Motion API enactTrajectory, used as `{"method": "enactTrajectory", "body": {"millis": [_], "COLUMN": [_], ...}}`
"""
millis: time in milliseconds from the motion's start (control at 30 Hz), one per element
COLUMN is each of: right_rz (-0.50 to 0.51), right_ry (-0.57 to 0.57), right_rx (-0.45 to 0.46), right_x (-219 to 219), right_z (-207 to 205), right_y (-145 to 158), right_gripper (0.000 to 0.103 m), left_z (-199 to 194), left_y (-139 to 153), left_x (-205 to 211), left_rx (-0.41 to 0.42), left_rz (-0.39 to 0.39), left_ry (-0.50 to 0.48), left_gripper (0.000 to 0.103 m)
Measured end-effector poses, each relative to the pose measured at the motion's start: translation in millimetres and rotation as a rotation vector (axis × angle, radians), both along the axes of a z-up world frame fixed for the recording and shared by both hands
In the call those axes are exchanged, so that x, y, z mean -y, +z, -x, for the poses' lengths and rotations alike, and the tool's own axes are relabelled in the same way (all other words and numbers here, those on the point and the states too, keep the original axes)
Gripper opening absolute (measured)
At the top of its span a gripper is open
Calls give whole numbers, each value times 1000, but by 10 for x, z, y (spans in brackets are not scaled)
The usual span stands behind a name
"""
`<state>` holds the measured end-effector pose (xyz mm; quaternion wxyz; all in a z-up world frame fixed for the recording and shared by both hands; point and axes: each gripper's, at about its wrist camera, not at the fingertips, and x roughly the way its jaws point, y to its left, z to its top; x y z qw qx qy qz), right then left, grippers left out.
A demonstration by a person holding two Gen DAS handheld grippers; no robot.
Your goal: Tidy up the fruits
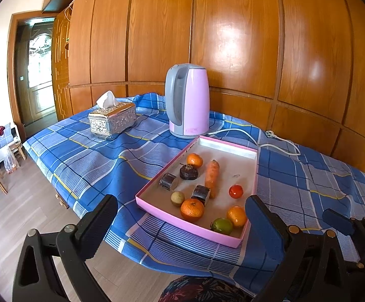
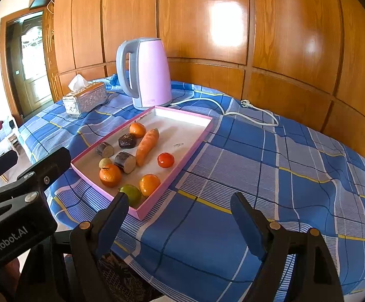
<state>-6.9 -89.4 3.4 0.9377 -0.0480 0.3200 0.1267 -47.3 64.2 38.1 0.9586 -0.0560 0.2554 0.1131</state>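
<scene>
Both of my tools hang short of the table edge: the left gripper point(image 1: 182, 216) with fingers spread wide and nothing between them, the right gripper point(image 2: 180, 209) likewise spread and empty. The fruit lies in the pink tray point(image 1: 229, 239), centre of the left view: three oranges (one far point(image 1: 194, 160), one near point(image 1: 192, 209), one at lower right point(image 1: 236, 216)), a green lime point(image 1: 222, 225), a small red tomato point(image 1: 235, 191), a carrot point(image 1: 212, 177) lying lengthwise, a small yellowish fruit point(image 1: 177, 198), a dark round fruit point(image 1: 188, 172) and two dark cut pieces point(image 1: 168, 181) whose kind I cannot tell. All sit loosely mixed, none grouped by kind, so I judge this fits either a sorting yet to come or a gathering into the tray just done; the pictures do not settle which. Any pick would call for lowering spread fingers over one round, roll-prone fruit without nudging its neighbours. The table wears a rumpled blue plaid cloth point(image 2: 283, 176); behind the tray stand a lilac kettle point(image 1: 188, 100) with its white cord point(image 1: 280, 139) unplugged, and a silver tissue box point(image 1: 112, 120). Glossy wood panelling point(image 1: 232, 37) fills the upper frame; a doorway point(image 1: 36, 70) opens at upper left.
</scene>
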Motion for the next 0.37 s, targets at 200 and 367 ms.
{"method": "enactTrajectory", "body": {"millis": [200,367], "right_rz": [-2,-6], "right_ry": [-1,-5], "right_rx": [-4,-11], "right_x": [22,52], "right_z": [4,-13], "right_y": [-17,-34], "right_gripper": [84,84], "left_z": [-5,-14], "left_y": [-16,-25], "left_x": [4,-8], "left_rx": [2,0], "left_rz": [3,-4], "left_ry": [-6,-2], "left_gripper": [102,102]}}
